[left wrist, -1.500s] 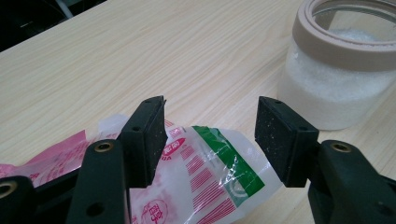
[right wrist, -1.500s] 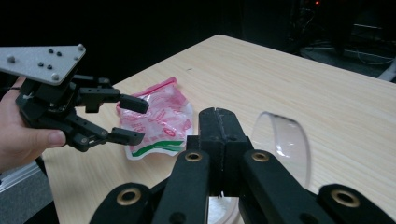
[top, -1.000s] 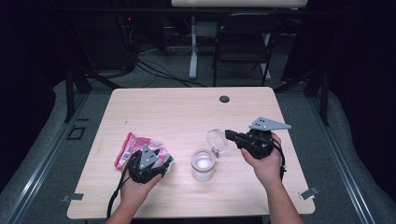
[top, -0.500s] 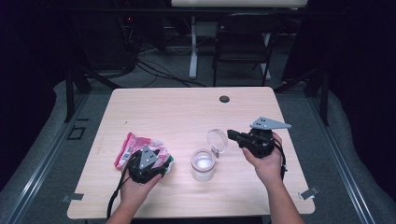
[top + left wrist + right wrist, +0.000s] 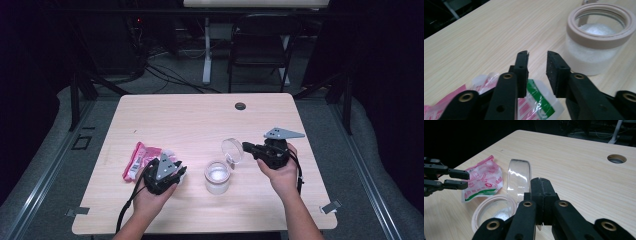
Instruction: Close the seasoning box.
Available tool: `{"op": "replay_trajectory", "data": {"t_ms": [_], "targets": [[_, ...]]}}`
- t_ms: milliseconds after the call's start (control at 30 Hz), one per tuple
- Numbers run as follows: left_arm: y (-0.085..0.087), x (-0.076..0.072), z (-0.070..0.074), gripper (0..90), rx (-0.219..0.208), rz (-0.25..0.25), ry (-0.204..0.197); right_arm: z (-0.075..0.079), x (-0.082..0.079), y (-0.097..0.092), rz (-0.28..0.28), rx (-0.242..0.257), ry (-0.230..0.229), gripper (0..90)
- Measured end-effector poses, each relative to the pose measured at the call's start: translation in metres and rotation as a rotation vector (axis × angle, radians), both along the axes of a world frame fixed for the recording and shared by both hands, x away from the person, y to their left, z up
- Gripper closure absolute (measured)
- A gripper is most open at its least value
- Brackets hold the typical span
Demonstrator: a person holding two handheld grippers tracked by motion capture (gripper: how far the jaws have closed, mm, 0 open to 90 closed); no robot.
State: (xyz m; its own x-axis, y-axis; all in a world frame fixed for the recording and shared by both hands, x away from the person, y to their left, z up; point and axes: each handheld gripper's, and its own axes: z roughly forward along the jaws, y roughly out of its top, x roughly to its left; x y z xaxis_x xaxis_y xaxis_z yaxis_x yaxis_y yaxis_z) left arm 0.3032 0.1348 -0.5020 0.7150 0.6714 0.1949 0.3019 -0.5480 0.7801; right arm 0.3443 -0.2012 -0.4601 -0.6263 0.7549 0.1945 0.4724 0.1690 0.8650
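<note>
An open glass jar [image 5: 217,176] with a tan rim [image 5: 596,40] and white grains inside stands near the table's front middle. My right gripper [image 5: 246,146] is shut on the edge of its clear round lid [image 5: 232,149], holding it upright just above and behind the jar [image 5: 486,207]; the lid [image 5: 520,175] stands left of the closed jaws [image 5: 541,185]. A pink, white and green plastic packet [image 5: 140,160] lies left of the jar. My left gripper [image 5: 182,171] hovers over the packet [image 5: 539,100]; its jaws [image 5: 537,57] have just been closing and stand slightly apart with nothing between them.
A round cable hole [image 5: 240,106] sits at the table's far middle. A dark chair [image 5: 260,45] and floor cables lie beyond the far edge. Bare tabletop [image 5: 190,125] stretches behind the jar. The left gripper [image 5: 467,180] shows at the left of the right gripper view.
The left gripper's jaws have narrowed over the packet while the hand stayed put. The right gripper with the lid has sunk slightly toward the jar.
</note>
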Motion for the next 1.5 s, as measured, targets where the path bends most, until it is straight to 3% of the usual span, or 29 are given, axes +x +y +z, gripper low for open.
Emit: {"op": "replay_trajectory", "data": {"t_ms": [367, 600, 967, 1500], "targets": [[-0.029, 0.011, 0.017, 87.9, -0.010, -0.074, 0.023, -0.005, 0.002, 0.002, 0.005, -0.001, 0.013, 90.0], [-0.045, 0.021, 0.029, 90.0, -0.038, -0.120, 0.045, -0.005, 0.002, 0.002, 0.008, 0.001, 0.014, 90.0], [-0.075, 0.032, 0.046, 90.0, -0.053, -0.168, 0.040, -0.004, 0.000, 0.005, 0.022, 0.011, 0.009, 90.0], [-0.076, 0.029, 0.047, 90.0, -0.040, -0.177, 0.039, -0.007, -0.005, 0.028, 0.093, -0.027, 0.008, 90.0]]}}
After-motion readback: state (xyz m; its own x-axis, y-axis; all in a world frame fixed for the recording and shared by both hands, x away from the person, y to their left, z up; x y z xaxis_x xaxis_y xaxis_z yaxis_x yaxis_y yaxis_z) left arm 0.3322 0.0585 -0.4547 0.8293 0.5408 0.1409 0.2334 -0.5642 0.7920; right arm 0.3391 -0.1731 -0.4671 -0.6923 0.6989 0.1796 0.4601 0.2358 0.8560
